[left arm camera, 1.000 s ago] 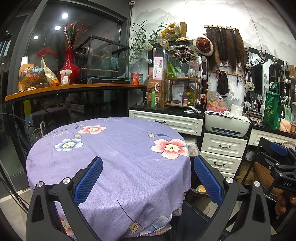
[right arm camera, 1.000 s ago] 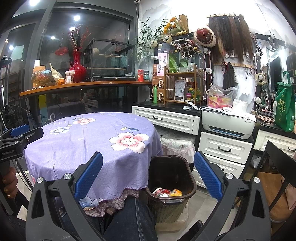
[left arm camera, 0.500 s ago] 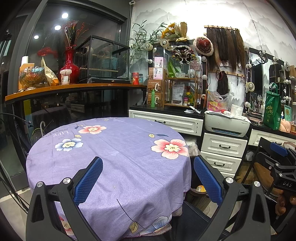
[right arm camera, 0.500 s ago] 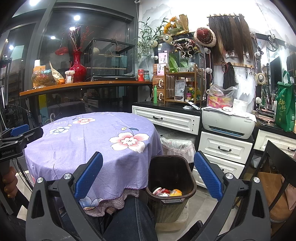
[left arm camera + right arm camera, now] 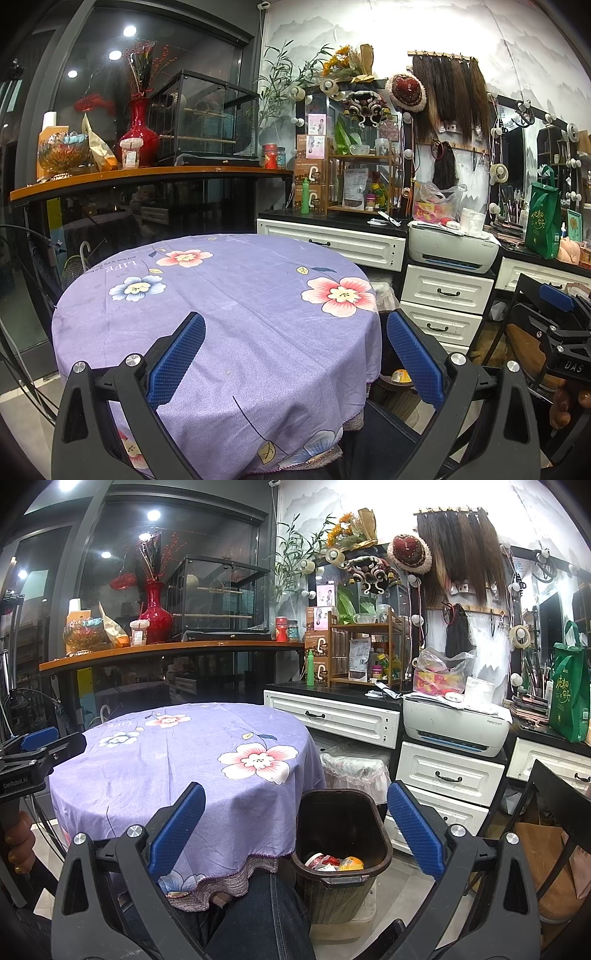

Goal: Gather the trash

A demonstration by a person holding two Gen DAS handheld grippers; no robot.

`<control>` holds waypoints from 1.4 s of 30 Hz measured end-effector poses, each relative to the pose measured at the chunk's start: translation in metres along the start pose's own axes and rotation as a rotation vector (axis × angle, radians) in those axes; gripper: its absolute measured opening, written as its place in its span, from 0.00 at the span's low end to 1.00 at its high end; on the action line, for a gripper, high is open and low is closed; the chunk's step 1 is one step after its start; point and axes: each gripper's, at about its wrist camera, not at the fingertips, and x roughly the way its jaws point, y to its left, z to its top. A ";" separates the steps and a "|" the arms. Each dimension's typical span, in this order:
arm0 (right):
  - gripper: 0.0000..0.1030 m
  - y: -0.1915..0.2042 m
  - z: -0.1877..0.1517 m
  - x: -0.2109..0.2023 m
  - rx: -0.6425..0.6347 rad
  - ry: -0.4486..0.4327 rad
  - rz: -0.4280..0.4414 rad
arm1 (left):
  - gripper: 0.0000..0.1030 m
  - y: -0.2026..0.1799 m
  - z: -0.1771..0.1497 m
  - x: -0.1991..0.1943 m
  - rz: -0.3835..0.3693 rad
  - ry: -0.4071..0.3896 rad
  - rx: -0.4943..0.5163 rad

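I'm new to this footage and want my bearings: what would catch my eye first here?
First, the round table's purple flowered tablecloth filling the middle of both views, with nothing lying on it. Next, the dark trash bin on the floor just right of the table, already holding colourful wrappers. Each open blue-padded claw, left claw and right claw, frames the foreground and holds nothing.

The bin (image 5: pixel 341 843) stands right of the table (image 5: pixel 177 760), trash (image 5: pixel 334 862) in it, drawers (image 5: pixel 448 775) behind.
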 end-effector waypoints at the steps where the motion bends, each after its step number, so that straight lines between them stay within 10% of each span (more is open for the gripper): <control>1: 0.94 0.001 -0.001 0.000 0.000 0.000 0.000 | 0.95 0.000 0.000 0.000 0.001 0.000 0.000; 42: 0.94 0.000 0.000 0.001 -0.001 0.002 0.002 | 0.95 0.001 0.000 0.000 0.000 0.001 -0.002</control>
